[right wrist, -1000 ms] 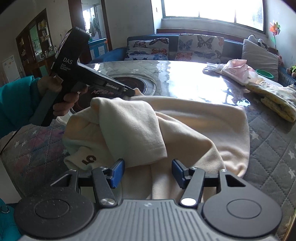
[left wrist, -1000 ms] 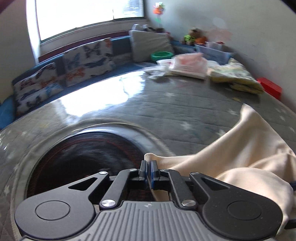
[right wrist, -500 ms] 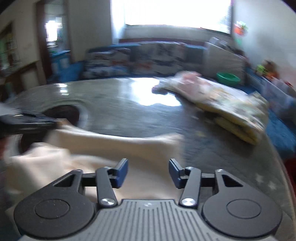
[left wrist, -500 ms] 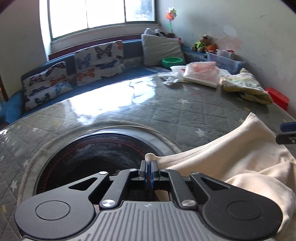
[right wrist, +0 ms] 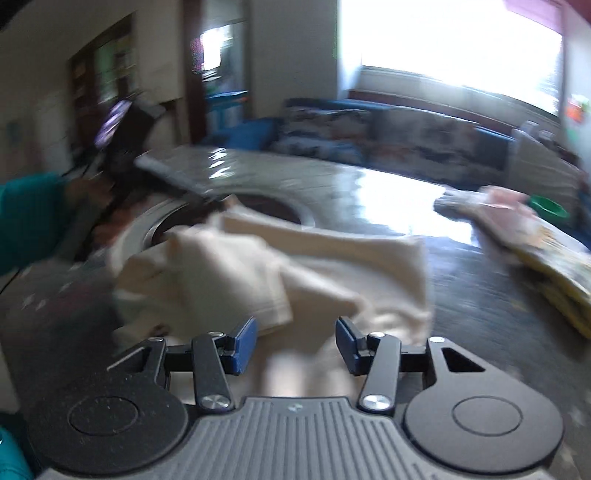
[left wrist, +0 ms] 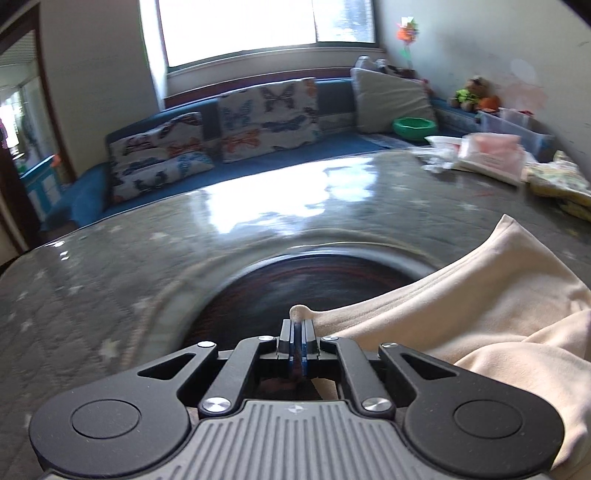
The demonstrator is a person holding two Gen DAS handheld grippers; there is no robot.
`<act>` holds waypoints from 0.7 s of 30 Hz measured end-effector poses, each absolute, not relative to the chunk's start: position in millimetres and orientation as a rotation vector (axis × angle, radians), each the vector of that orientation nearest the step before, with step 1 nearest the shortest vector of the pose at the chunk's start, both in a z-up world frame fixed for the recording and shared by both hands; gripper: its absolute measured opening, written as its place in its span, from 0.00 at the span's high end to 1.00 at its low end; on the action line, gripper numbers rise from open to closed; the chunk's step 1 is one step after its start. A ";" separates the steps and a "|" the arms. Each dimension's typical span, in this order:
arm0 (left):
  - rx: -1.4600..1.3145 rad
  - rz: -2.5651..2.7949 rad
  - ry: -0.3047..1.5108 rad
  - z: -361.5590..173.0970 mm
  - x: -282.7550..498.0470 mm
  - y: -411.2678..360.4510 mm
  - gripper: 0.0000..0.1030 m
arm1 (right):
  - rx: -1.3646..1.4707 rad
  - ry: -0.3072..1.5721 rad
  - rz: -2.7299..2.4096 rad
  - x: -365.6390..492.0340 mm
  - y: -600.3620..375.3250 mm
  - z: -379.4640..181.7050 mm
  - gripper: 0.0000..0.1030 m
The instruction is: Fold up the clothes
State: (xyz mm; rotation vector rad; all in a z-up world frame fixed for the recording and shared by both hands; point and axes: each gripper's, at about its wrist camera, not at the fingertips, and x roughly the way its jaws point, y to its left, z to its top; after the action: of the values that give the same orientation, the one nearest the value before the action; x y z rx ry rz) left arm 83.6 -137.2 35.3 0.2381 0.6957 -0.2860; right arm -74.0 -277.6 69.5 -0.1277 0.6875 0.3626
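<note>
Pinching a small nub of fabric, the left gripper has its blue-padded fingers pressed together on the corner of a cream garment. That corner pokes up just past the fingertips, over a dark round recess set in the table. From the clamped corner the cloth runs to the right, its stitched hem lying across the quilted, star-patterned table cover and a rumpled fold piling up near the gripper body.

In the right wrist view, which is blurred, the right gripper has its fingers spread wide with nothing between them; they sit low over the near edge of the cream garment. The garment lies bunched on the table, one flap folded over on the left side. At its far left corner the left gripper shows as a dark blurred shape, held by a hand coming out of a teal sleeve.

Farther back on the right of the table rest a pink and white bundle and a yellow patterned folded cloth. Behind the table a blue sofa carries butterfly-print cushions and a grey pillow, with a green bowl nearby under a bright window.
</note>
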 end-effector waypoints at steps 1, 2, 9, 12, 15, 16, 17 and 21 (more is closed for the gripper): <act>0.235 -0.265 0.697 35.8 85.1 -129.5 0.96 | -0.133 0.702 0.387 -69.3 -268.2 65.3 0.53; 0.233 -0.245 0.698 36.4 86.6 -121.6 0.96 | -0.128 0.714 0.408 -64.0 -260.0 60.8 0.53; 0.227 -0.127 0.689 43.4 92.7 -67.2 0.96 | -0.137 0.772 0.558 -53.1 -204.8 40.0 0.53; 0.226 -0.103 0.702 41.3 94.0 -49.1 0.96 | -0.197 0.753 0.601 -56.2 -181.8 38.1 0.53; 0.226 -0.088 0.715 36.0 92.6 -40.3 0.96 | -0.206 0.723 0.626 -56.8 -167.8 43.2 0.52; 0.222 -0.087 0.717 34.8 91.8 -39.4 0.96 | -0.210 0.719 0.629 -56.5 -165.4 43.8 0.52; 0.220 -0.087 0.718 34.0 90.9 -39.3 0.96 | -0.223 0.715 0.621 -53.9 -160.9 43.2 0.52; 0.220 -0.088 0.709 35.1 87.1 -37.2 0.96 | -0.229 0.732 0.587 -45.6 -151.8 38.1 0.70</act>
State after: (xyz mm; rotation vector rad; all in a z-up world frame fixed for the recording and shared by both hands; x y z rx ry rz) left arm 87.1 -37.2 35.1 0.2198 0.7087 -0.0881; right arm -45.6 -151.8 38.1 -0.2291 0.7323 0.5866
